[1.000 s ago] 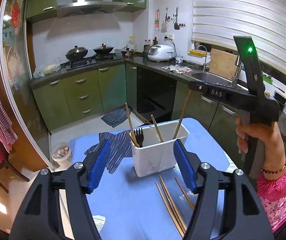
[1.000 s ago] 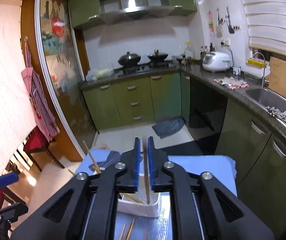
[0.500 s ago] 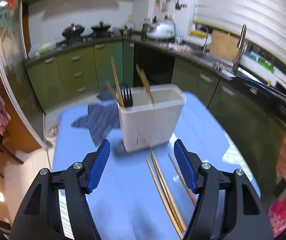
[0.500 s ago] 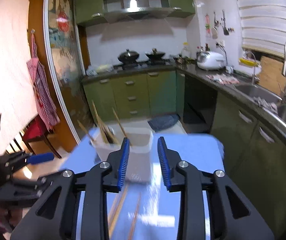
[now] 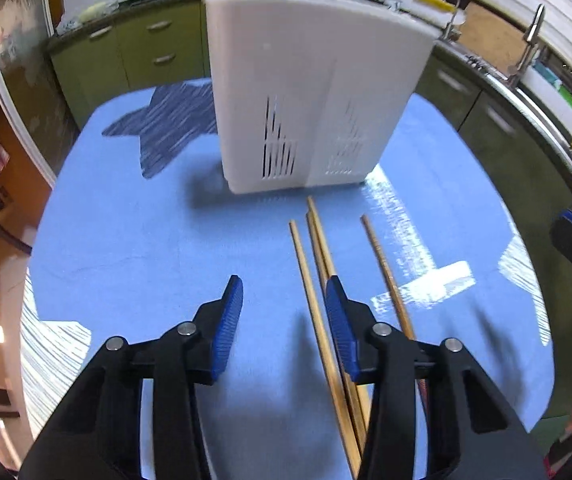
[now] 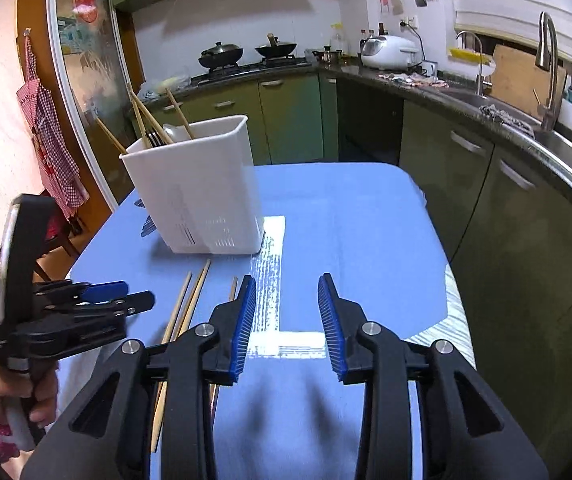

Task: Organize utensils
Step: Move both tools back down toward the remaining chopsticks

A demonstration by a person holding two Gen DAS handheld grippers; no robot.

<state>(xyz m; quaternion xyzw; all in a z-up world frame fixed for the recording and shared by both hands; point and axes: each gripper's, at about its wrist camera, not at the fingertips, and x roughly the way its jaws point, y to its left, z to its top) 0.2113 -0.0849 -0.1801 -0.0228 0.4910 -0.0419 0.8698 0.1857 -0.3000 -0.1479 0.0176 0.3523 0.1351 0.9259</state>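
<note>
Fingers of my left gripper (image 5: 283, 296) stand partly apart above the blue tablecloth (image 5: 133, 240); they have just been closing, and one loose chopstick (image 5: 306, 280) runs up between them without either pad pressing on it. Two more chopsticks (image 5: 320, 240) lie side by side and pass under the right-hand finger, and a fourth (image 5: 382, 268) lies a little apart on the far side of it. Ahead stands the white utensil holder (image 5: 306, 92), upright on the cloth, with chopstick ends poking out of its top. From my right wrist, my right gripper (image 6: 286, 308) has its fingers partly apart with only cloth between them. Its left finger covers the near end of one chopstick (image 6: 233, 286), and the other loose chopsticks (image 6: 189, 300) lie just to the left. My left gripper (image 6: 125, 298) hangs over them at the left edge, held in my hand (image 6: 13, 396). Beyond stands the holder (image 6: 201, 188), with a fork (image 6: 154, 139) and several chopsticks (image 6: 143, 114) standing in it.
</note>
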